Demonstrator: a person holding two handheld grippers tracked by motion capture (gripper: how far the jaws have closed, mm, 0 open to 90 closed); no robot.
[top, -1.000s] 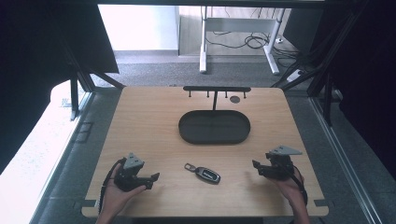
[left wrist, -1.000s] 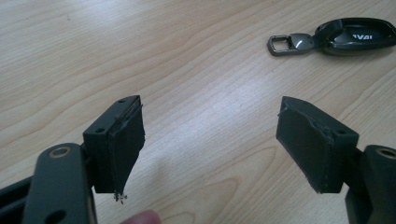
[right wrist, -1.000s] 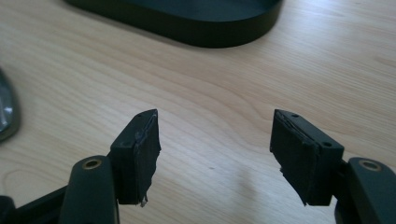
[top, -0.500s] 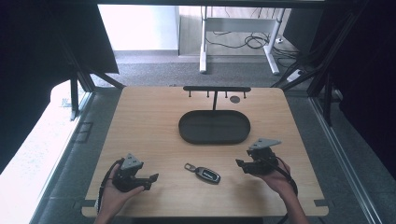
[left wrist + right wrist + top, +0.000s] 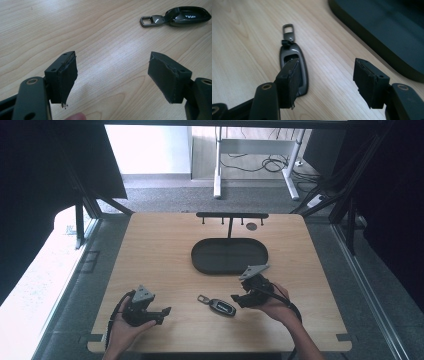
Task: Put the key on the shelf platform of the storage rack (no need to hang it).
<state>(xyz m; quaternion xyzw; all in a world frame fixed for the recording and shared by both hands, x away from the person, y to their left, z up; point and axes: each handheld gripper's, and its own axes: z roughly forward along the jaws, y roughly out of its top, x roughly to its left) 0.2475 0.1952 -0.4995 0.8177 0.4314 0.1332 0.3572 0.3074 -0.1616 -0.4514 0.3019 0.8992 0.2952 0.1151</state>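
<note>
The right gripper [image 5: 239,298] hangs just above the bench [image 5: 160,250] with its jaws parted and nothing pressed between the pads; they have just been opening a little, after closing partway. In the right gripper view [image 5: 325,83] the left jaw overlaps the near end of the key fob [image 5: 293,67], while the gap between the jaws lies over bare wood beside it, so the fob is not gripped. The fob lies flat on the wood, its metal loop [image 5: 288,29] pointing away from that gripper. In the high view the key fob [image 5: 218,304] sits near the front edge, just left of the right gripper and between the two grippers. Beyond the right gripper lies the dark oval tray [image 5: 200,262], whose rim [image 5: 372,47] crosses the upper right of the right gripper view. Behind the tray stands a black hook rack [image 5: 231,215]. The left gripper [image 5: 165,311] rests low at the front left, held in the left hand [image 5: 125,327], well apart from the fob. Its jaws stand wide open and empty in the left gripper view [image 5: 112,80], with the fob [image 5: 180,17] farther off at the upper right.
</note>
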